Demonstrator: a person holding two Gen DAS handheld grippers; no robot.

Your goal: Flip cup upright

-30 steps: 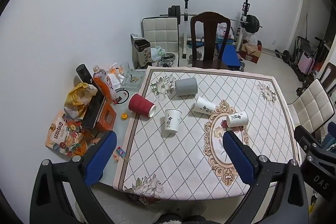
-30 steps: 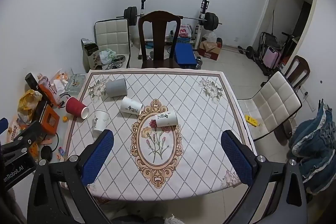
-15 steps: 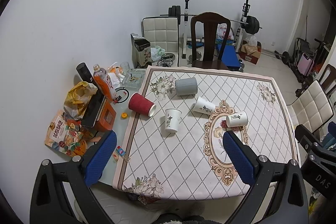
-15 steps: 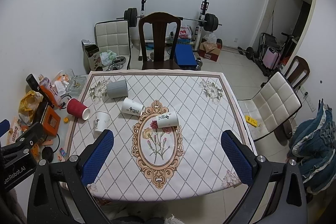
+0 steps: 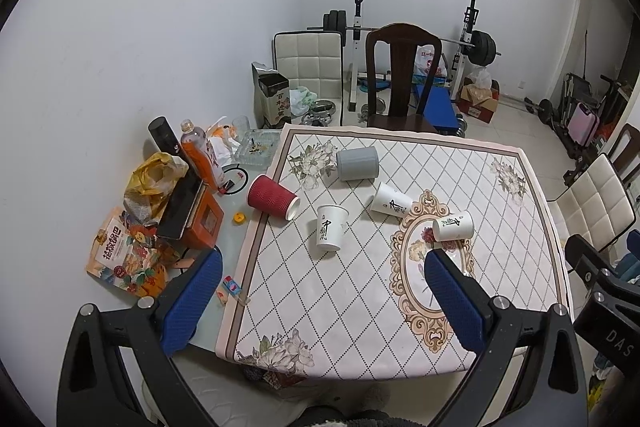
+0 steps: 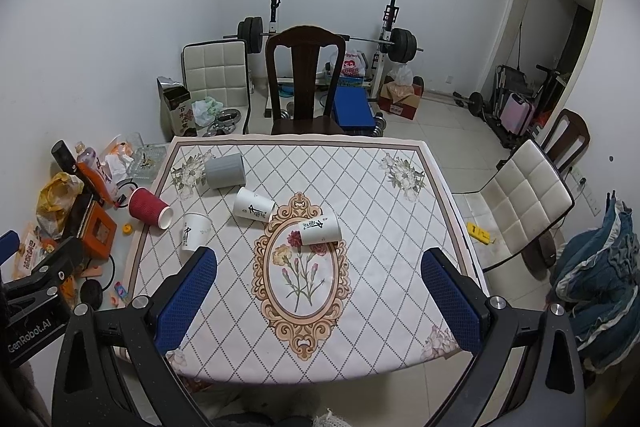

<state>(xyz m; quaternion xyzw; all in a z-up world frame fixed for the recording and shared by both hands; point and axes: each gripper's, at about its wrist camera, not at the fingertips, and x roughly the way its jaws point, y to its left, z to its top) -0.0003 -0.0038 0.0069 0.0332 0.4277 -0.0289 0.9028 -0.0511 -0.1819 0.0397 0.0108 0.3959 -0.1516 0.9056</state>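
Several cups sit on the patterned tablecloth [image 5: 352,291]. A red ribbed cup [image 5: 272,197] lies on its side at the left edge. A grey cup [image 5: 357,164] lies on its side further back. Two white printed cups [image 5: 390,201] [image 5: 454,226] lie on their sides near the oval. A third white cup [image 5: 331,233] stands upright. In the right wrist view they are the red cup [image 6: 150,207], grey cup [image 6: 225,171], lying white cups [image 6: 254,205] [image 6: 320,229] and upright cup [image 6: 195,231]. My left gripper [image 5: 320,287] and right gripper [image 6: 320,283] are open, empty, high above the near edge.
Snack bags, a bottle, a box and an ashtray clutter the glass to the left [image 5: 168,203]. A dark wooden chair [image 6: 306,83] stands at the far edge, a white chair [image 6: 528,195] to the right. Weight equipment lines the back wall.
Both grippers have drifted slightly; the table sits a little lower and further right in the views. No cup has moved.
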